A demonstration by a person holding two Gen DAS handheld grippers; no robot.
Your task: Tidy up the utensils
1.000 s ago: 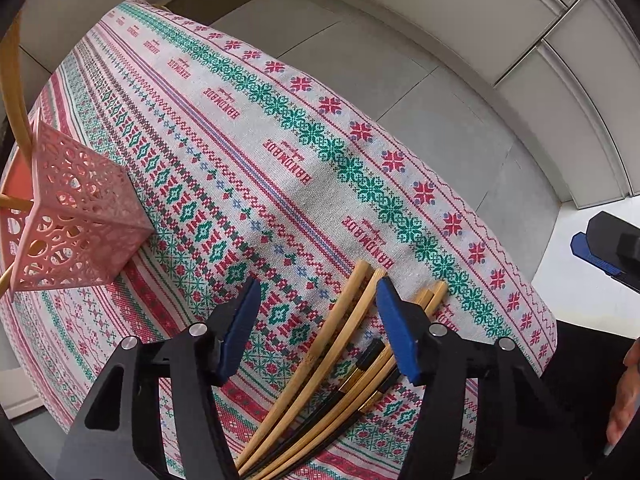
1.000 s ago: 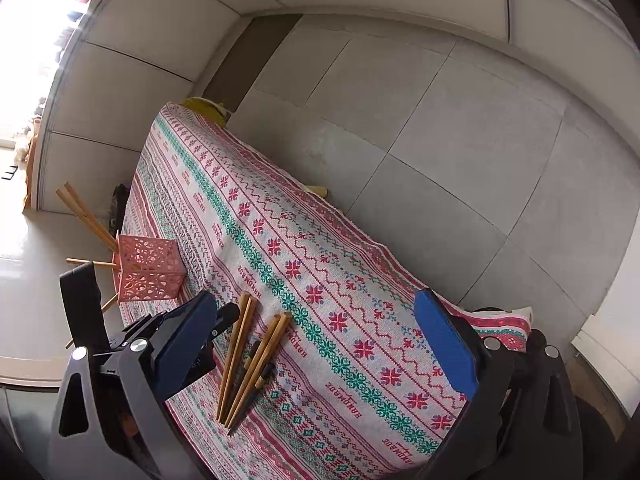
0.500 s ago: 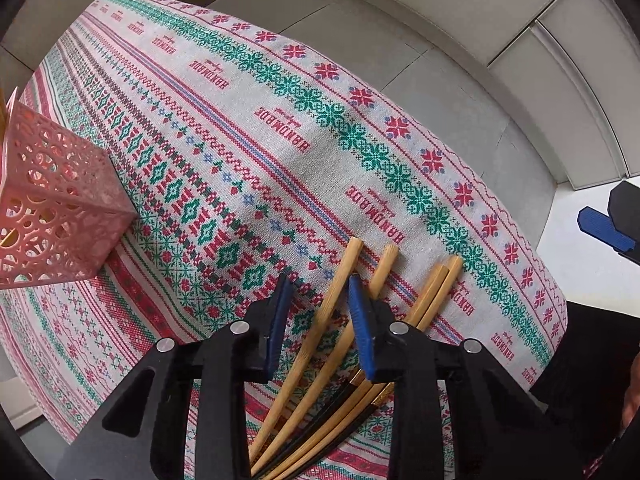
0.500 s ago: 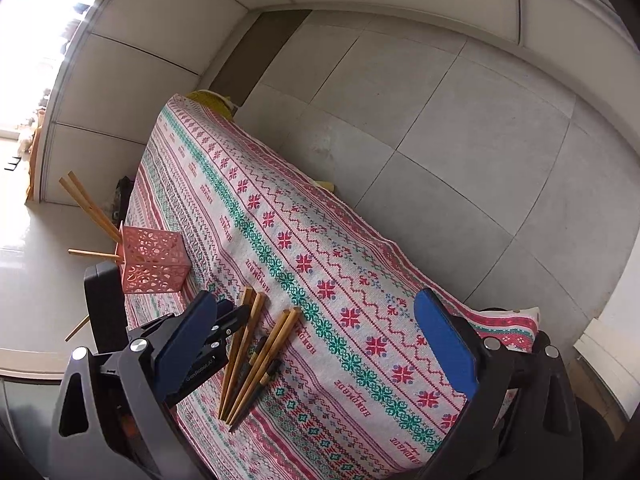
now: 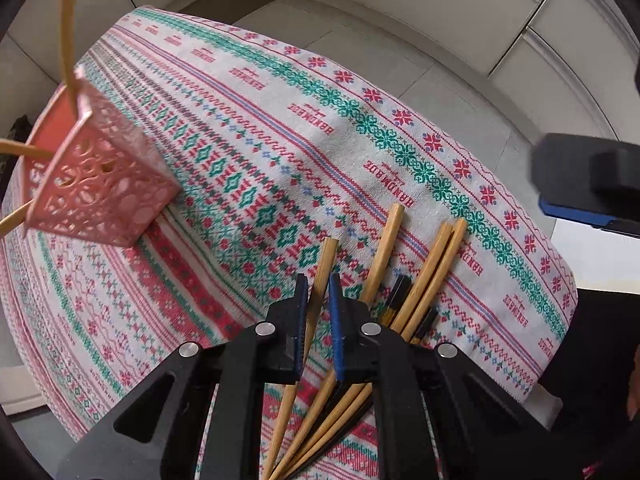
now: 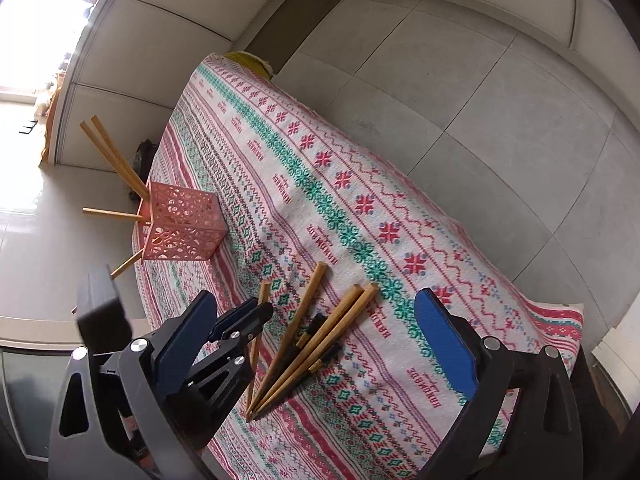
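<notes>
My left gripper (image 5: pixel 318 280) is shut on one wooden chopstick (image 5: pixel 326 256), its far end lifted off the cloth; the gripper also shows in the right wrist view (image 6: pixel 256 312). Several more wooden and black chopsticks (image 5: pixel 424 276) lie in a fan on the patterned tablecloth, also seen in the right wrist view (image 6: pixel 320 328). A pink perforated holder (image 5: pixel 96 192) with several chopsticks in it stands at the left, also in the right wrist view (image 6: pixel 180 224). My right gripper (image 6: pixel 316 340) is open and empty above the near table end.
The patterned tablecloth (image 6: pixel 320 184) covers a long narrow table, with grey floor tiles (image 6: pixel 500 100) beyond its far edge. The table's near edge runs close under both grippers.
My left gripper has closed from wide open onto one chopstick and pulled it apart from the pile, to the left. The right gripper stays open and has barely moved.
</notes>
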